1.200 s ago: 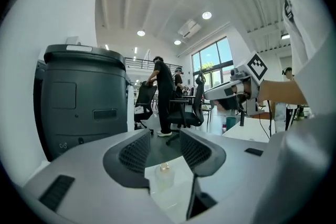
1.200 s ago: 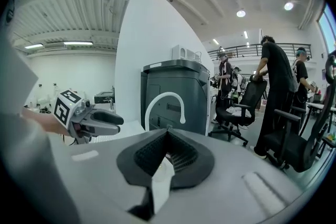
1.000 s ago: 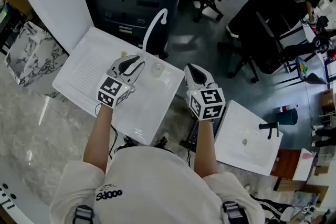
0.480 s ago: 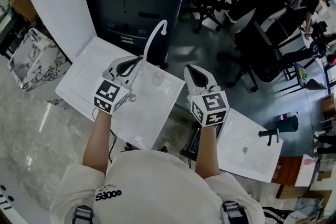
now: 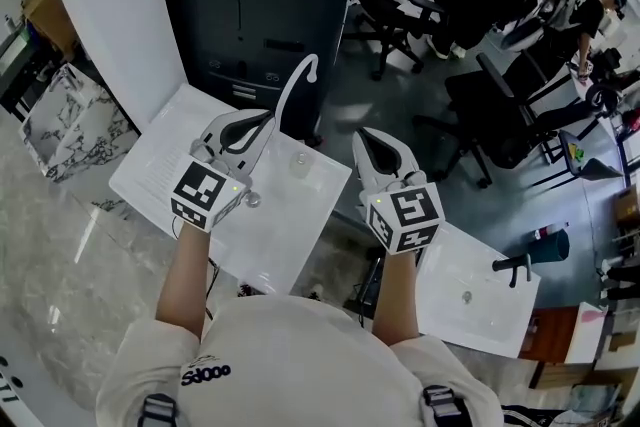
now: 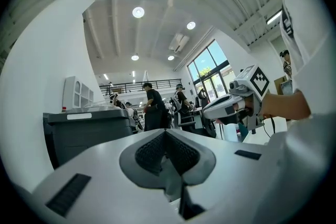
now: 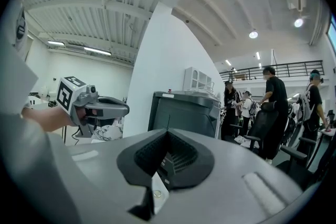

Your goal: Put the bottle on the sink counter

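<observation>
White porcelain is lying under both tools. The left tongs [image 5: 264,118] and the right tongs [image 5: 364,135] are hanging over the near sink [image 5: 285,240]. Set against the head view of a second ago, they are looming larger and standing higher off the basin, so both hands are lifting away from it.

The left tongs are sitting with their pads pressed together on nothing. The right tongs are likewise looking pinched together and empty in their own view, with only the basin and its drain [image 5: 300,162] showing beneath them.

No bottle is showing in any view, neither in the tongs nor on the sink's ribbed bench [image 5: 165,165]. I am therefore judging that the placing is not under way at this moment. The bottle is sitting somewhere out of frame and is still needing to be fetched.

Counting what is showing:
- Two tongs.
- Two white sinks, the second sink [image 5: 478,310] lying at lower right.
- Two faucets: one white gooseneck faucet [image 5: 296,75] and one black faucet [image 5: 512,264].
- One dark cabinet [image 5: 262,10] standing behind.
- No bottles.
</observation>
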Tool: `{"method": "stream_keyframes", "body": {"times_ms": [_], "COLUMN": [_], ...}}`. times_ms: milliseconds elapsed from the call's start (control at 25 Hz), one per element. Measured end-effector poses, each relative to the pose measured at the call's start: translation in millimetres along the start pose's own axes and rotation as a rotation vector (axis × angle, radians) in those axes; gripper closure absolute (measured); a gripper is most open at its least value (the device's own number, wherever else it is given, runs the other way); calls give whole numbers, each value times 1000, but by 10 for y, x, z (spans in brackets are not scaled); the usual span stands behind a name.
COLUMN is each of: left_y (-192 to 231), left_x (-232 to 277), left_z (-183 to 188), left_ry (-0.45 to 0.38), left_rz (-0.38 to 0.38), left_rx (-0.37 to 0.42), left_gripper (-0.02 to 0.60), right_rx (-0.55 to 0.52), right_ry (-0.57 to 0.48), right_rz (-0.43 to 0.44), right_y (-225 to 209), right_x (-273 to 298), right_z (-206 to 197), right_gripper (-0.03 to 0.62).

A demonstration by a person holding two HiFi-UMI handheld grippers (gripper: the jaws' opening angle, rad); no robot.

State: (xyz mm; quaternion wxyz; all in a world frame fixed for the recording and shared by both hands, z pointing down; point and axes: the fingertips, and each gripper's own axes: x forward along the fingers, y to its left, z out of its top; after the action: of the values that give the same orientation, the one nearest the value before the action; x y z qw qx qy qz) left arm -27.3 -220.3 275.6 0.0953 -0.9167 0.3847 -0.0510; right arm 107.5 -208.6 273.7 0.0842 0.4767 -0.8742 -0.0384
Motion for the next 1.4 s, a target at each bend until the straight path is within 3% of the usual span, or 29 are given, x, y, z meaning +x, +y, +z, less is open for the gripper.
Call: {"method": "stream_keyframes", "body": {"times_ms": [360, 1400], "left_y": [-35, -131], "left_x": [-31, -1], "left_z": [81, 14], "left_ry": [-12, 7], "left_rz": [-13, -34], "left_rx": [10, 26], "left_gripper": [575, 575], "right_rx": [-27, -19], "right_ry": [-34, 12], "right_rz": [-5, 14], "right_y": [37, 76], "right_x": [-74, -42], "right_z": [188, 49], "right_gripper": [585, 586]}}
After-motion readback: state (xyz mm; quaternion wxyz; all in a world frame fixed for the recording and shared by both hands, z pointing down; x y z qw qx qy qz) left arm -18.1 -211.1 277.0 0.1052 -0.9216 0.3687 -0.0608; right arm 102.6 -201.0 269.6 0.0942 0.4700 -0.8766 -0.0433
